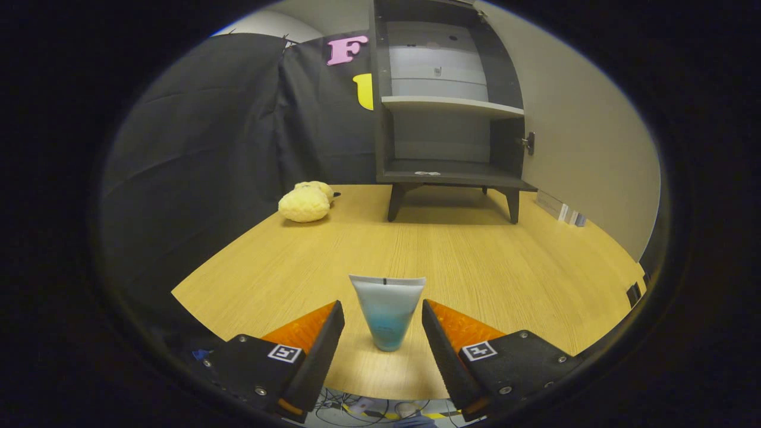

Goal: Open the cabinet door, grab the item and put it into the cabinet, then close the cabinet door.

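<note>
judging by how things lie, you have the first step behind you: the cabinet (449,107) at the far end of the table (475,255) stands with its door (571,119) swung wide to the right, and both the middle shelf (452,106) and the bottom shelf (458,173) are open to you. a small pale mark or scrap sits on the bottom shelf near its front edge; you cannot tell what it is from here.

the grab is where you are now. the tube (387,310), pale at its flat crimped end and blue toward the cap, stands cap-down on the table right between the fingers of your gripper (383,324). the fingers are spread, one on either side of the tube with a clear gap on each side, so nothing is gripped yet. you are lined up well; what is left of this step is likely just squeezing in on the tube's body.

after that, you have the carry across the table to the cabinet, setting the tube on a shelf, letting go, and pushing the door closed. so roughly a third of the job looks done.

a yellow plush toy (305,202) lies on the table off to the left, near the cabinet's left leg and well apart from the tube. it should not be in the way of a straight carry.
</note>
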### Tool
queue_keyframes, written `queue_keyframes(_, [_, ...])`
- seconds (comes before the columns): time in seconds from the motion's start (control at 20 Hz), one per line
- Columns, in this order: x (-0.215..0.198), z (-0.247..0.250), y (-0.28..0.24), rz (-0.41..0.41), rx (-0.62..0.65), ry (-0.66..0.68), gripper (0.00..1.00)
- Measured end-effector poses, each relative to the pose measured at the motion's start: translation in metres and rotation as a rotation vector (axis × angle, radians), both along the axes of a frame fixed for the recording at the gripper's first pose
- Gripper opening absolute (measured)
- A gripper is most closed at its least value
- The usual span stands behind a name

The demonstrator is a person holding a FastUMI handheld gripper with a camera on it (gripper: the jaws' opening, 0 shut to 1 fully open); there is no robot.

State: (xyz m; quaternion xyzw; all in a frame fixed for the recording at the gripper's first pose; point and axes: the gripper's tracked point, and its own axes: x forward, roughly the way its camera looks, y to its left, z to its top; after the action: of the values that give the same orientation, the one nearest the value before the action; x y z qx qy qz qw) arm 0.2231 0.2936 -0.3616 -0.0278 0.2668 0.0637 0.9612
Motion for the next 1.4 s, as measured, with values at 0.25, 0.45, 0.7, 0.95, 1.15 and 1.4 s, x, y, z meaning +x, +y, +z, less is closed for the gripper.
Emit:
queue_keyframes(0.25, [0.0, -0.02, -0.001, -0.034, 0.0, 0.063, 0.68])
queue_keyframes(0.45, [0.003, -0.02, -0.002, -0.018, -0.012, 0.061, 0.52])
queue_keyframes(0.7, [0.006, -0.004, -0.004, -0.006, -0.016, 0.05, 0.5])
queue_keyframes(0.95, [0.024, 0.043, -0.011, -0.02, 0.014, 0.002, 0.5])
queue_keyframes(1.15, [0.043, 0.091, -0.023, -0.028, 0.02, -0.054, 0.49])
queue_keyframes(1.4, [0.067, 0.149, -0.041, -0.036, 0.013, -0.133, 0.49])
